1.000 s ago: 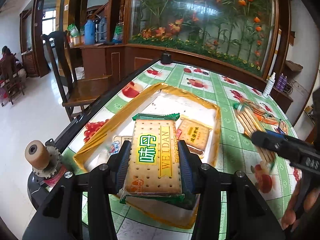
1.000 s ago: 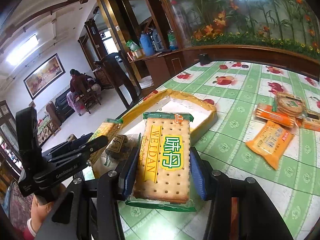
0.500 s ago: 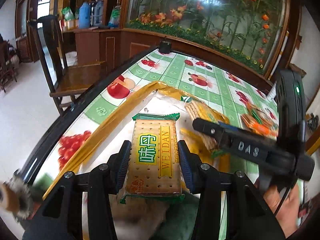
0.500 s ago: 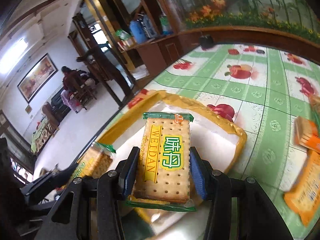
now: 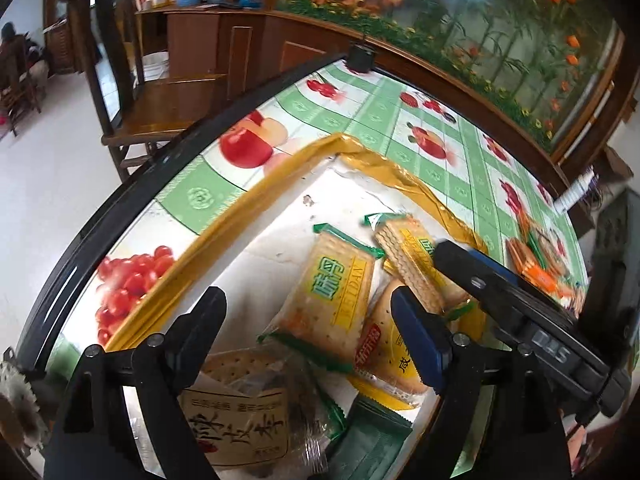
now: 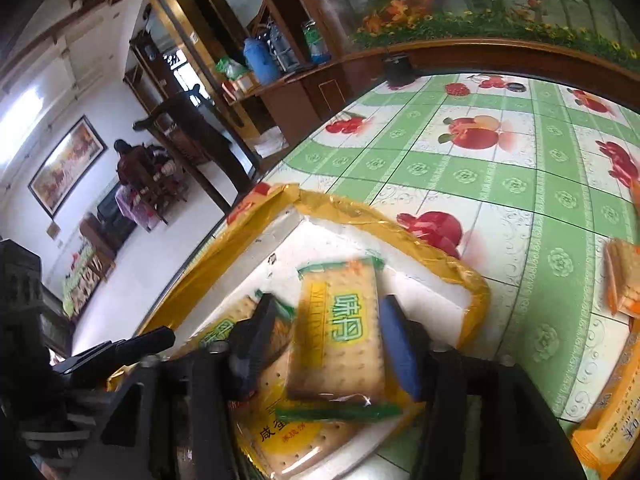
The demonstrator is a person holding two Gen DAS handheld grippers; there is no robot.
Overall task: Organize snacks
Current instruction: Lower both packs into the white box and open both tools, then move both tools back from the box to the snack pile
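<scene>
Weidan cracker pack point(image 5: 334, 298) lies mid-frame in the left wrist view, tilted, inside the yellow-rimmed tray point(image 5: 240, 220). It rests partly on a round yellow biscuit pack point(image 5: 390, 350). My left gripper point(image 5: 310, 320) has let go: jaws are opening, standing wide on either side of the pack, pads clear of it. Below it, at the frame bottom, sits a clear-wrapped snack with a cream label point(image 5: 240, 424) and a green wrapper point(image 5: 372, 436).

A second Weidan pack point(image 6: 340, 328), in the right wrist view, is at lower centre, also over the tray point(image 6: 440, 264), lying on the round biscuit pack point(image 6: 304, 440). My right gripper point(image 6: 326, 336) is opening too; the pack is still between the fingers, the blue pad point(image 6: 400, 348) just beside its edge. Slight blur, but I read it as released.

In the left view that same pack point(image 5: 412, 268) shows edge-on at right centre, by my right gripper's black finger point(image 5: 480, 276).

The tray sits on a green fruit-print tablecloth point(image 6: 500, 168). Orange snack packs point(image 6: 620, 284) are loose at the right edge. A wooden chair point(image 5: 160, 100) is at upper left of the left view.
</scene>
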